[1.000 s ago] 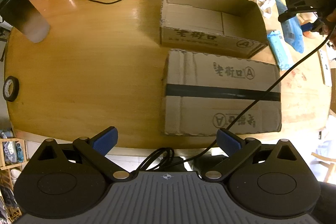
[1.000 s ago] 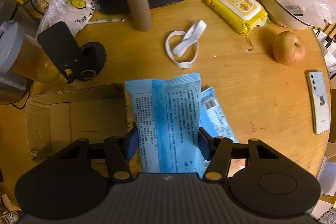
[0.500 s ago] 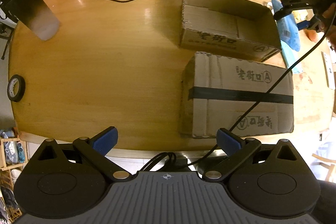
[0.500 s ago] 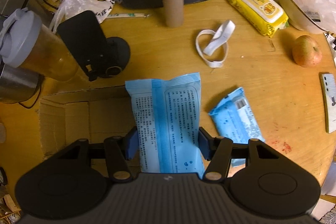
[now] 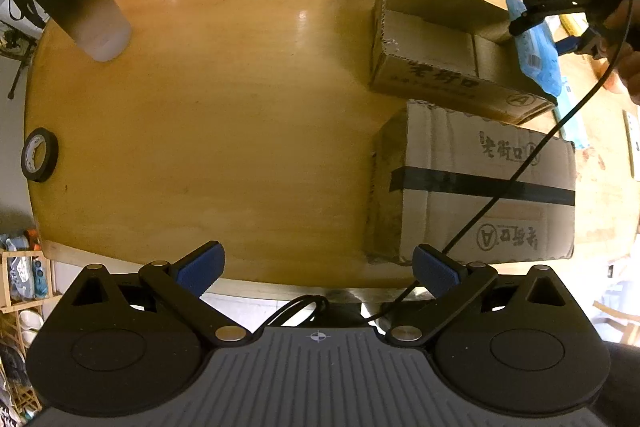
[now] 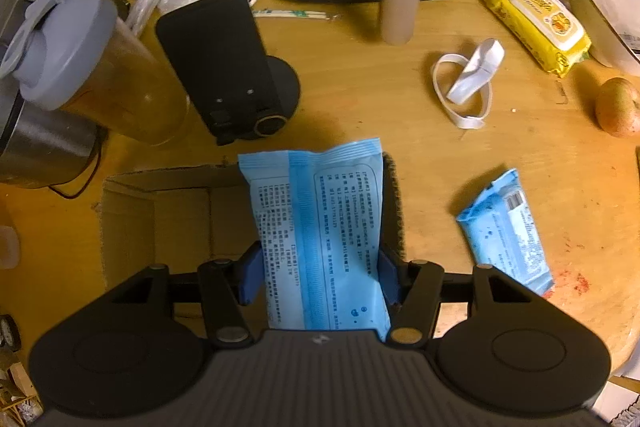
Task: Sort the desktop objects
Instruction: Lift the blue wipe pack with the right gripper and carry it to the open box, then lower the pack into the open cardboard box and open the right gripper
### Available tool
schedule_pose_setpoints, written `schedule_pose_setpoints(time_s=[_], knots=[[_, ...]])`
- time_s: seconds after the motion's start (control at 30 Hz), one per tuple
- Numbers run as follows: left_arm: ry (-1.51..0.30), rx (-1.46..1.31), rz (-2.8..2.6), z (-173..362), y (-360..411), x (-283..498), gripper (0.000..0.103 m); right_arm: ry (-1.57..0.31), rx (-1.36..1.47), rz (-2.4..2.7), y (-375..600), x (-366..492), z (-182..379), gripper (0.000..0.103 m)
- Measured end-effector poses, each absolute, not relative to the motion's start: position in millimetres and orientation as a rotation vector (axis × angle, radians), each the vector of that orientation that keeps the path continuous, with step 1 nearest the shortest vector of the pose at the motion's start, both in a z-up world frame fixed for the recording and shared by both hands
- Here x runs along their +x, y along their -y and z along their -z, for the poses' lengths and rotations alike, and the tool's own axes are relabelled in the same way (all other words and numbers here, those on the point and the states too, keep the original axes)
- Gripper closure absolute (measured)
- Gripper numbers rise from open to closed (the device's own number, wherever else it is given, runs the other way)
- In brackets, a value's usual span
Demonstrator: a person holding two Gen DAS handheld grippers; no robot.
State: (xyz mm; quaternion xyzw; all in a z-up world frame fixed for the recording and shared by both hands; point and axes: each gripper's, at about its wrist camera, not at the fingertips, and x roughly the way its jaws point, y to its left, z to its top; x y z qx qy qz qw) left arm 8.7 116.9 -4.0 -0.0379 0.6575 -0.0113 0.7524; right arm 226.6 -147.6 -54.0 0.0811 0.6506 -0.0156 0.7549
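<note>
Blue packet (image 6: 320,227) above open box (image 6: 168,219)

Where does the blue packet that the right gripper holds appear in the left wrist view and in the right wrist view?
Left wrist view: the blue packet hangs at the far right, under the right gripper, at the right end of the open cardboard box.
Right wrist view: the blue packet fills the centre, clamped between the fingers, over the box's right wall.
Shared landmark: the open cardboard box.
</note>
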Motion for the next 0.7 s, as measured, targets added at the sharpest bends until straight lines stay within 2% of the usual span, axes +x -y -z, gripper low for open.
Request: schedule_pose_setpoints(time_s=[0.7], knots=[[-1.447, -0.085, 0.012, 7.4, -124.9, 14.7, 0.0, -1.452, 0.165, 0.03, 134.5, 233.5, 81.5, 0.047]])
